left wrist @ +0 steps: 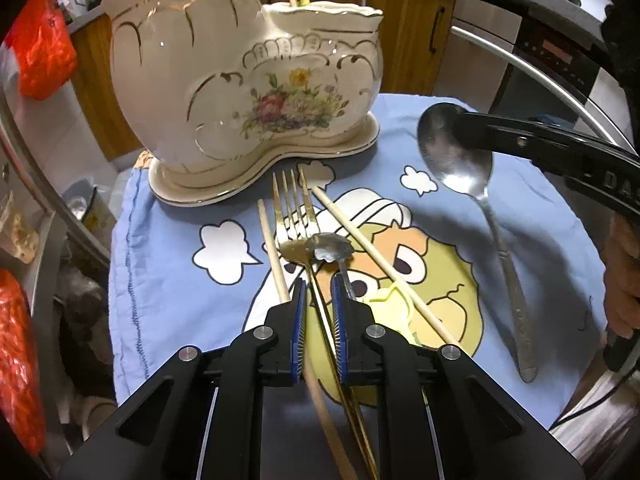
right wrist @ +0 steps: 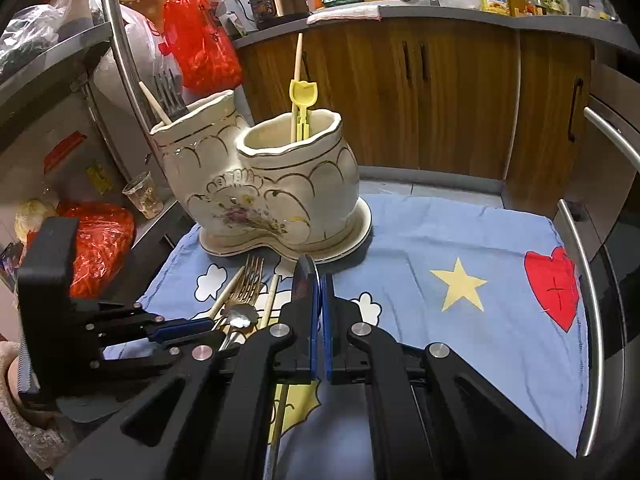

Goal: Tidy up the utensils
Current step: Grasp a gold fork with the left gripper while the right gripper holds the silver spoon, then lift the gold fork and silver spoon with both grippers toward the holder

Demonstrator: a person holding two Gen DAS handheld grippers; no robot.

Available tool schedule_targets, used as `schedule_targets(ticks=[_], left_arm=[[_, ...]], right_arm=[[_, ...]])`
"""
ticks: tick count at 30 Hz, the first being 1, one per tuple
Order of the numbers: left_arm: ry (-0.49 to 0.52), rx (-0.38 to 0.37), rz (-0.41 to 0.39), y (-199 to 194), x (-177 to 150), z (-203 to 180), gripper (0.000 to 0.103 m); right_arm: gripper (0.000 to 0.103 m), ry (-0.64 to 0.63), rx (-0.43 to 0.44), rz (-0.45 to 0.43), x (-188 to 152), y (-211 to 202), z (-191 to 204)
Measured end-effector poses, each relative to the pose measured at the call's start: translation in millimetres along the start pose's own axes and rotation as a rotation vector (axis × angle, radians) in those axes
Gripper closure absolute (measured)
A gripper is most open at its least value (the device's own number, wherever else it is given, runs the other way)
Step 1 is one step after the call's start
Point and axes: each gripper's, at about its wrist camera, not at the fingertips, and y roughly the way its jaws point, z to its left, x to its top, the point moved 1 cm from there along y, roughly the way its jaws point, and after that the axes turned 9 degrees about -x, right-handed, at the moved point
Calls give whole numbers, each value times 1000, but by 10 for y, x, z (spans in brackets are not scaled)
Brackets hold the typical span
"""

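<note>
Blue-padded left gripper [left wrist: 319,280] is sitting narrowed around the gold fork [left wrist: 294,216] handle, which is running between your pads; whether the pads are actually pinching it, you can't tell. Just ahead of your tips, a small scalloped spoon [left wrist: 329,249] is lying over the fork's neck, with one wooden chopstick [left wrist: 273,252] on each side. The big steel spoon [left wrist: 460,152] is lying ahead and to your right, its bowl partly covered by your right gripper [right wrist: 319,280], which is reading only "DA" before the lettering is cut off by the frame edge. In the right wrist view those jaws are looking pressed together with nothing visible between them. The white ceramic holder [right wrist: 272,184] with gold trim and flower print is standing straight ahead of both tools on the blue cartoon cloth [right wrist: 440,232], holding a yellow utensil [right wrist: 302,104], chopsticks and a dark fork [right wrist: 170,94]. Labels on the counter jars far behind are too small to read.
</note>
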Motion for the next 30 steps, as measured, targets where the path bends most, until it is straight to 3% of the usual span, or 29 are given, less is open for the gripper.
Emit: schedule_targets(ticks=[6, 17, 30], left_arm=[[24, 52, -10, 60, 42, -58, 94], [-8, 24, -102, -139, 74, -78, 98], [-21, -115, -306, -716, 28, -112, 98]], right_arm=[[101, 0, 12, -2, -6, -8, -13], [101, 7, 15, -42, -4, -108, -48], [101, 34, 11, -190, 57, -467, -92]])
